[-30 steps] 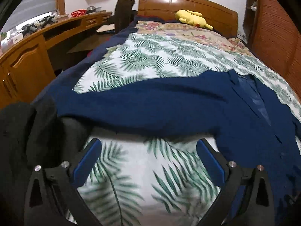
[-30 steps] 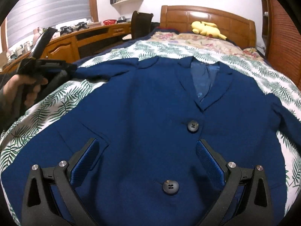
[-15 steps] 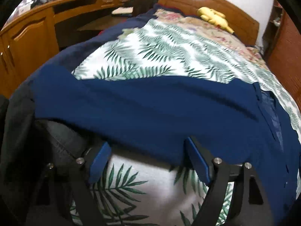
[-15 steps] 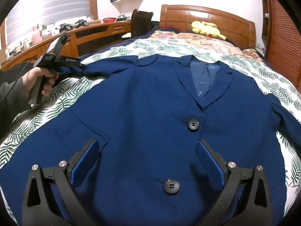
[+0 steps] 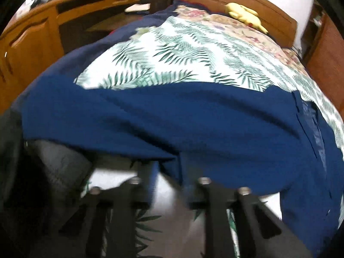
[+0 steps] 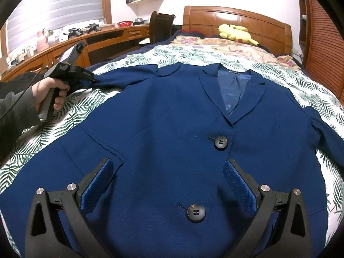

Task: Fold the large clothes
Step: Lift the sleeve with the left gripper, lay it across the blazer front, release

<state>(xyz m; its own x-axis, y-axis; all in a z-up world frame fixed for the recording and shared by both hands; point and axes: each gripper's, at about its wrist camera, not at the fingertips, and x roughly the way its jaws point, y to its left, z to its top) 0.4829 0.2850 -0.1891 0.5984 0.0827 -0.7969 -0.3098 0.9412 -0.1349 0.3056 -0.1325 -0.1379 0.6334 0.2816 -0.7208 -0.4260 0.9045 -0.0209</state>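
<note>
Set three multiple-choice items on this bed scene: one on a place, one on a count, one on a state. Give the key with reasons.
1. Where does the yellow plush toy lie?
A. by the headboard
B. on the desk
C. on the jacket

2. How many buttons show on the jacket front?
A. one
B. two
C. four

3. How do the right gripper fingers stand?
A. shut on a button
B. clamped on the collar
C. apart, nothing between the pads

Key: 1 A, the toy rests at the head of the bed below the wooden headboard. 2 B, an upper button and a lower button are visible. 3 C, both blue pads stand wide over the cloth.
</note>
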